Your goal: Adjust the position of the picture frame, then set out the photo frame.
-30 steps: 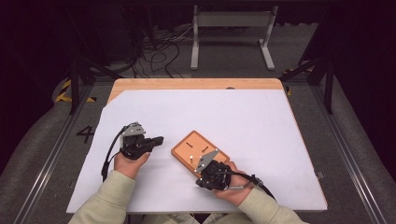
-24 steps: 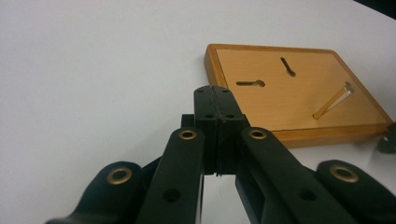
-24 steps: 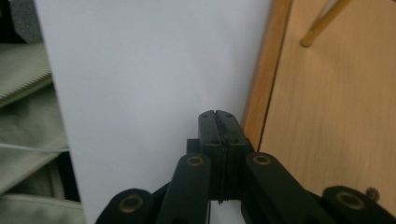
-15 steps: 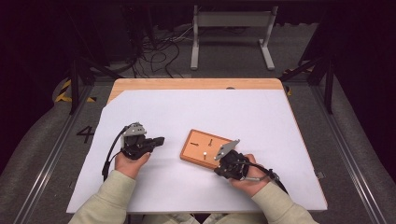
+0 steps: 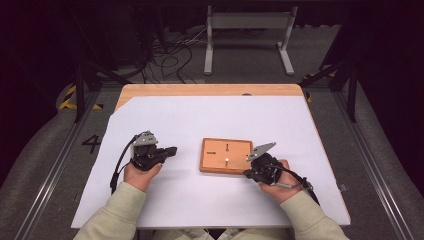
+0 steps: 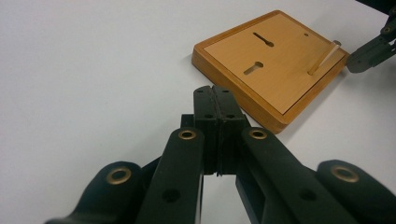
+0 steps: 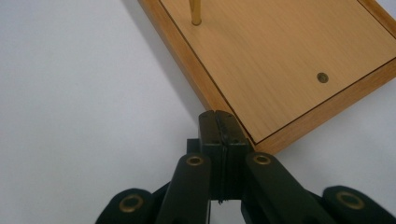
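Note:
A flat wooden board (image 5: 226, 155) with two keyhole slots lies mid-table, square to the table edge. A thin wooden peg (image 6: 322, 58) stands in it, its base (image 7: 196, 14) close to the board's near edge. My right gripper (image 5: 248, 173) is shut, its tips against the board's front right corner (image 7: 261, 142). My left gripper (image 5: 172, 149) is shut with nothing in it, resting on the table left of the board (image 6: 275, 60) and pointing toward it. The right gripper's tips (image 6: 359, 63) appear beyond the board in the left gripper view.
A white sheet (image 5: 165, 115) covers the wooden table (image 5: 210, 90). Beyond the far edge are cables (image 5: 165, 50) and a metal stand (image 5: 247, 30) on the floor. Rails (image 5: 55, 165) run along both sides of the table.
The board has turned from a diagonal lie to square with the table and slid right, pushed by my right gripper, which moved right and up. The left gripper has not moved.

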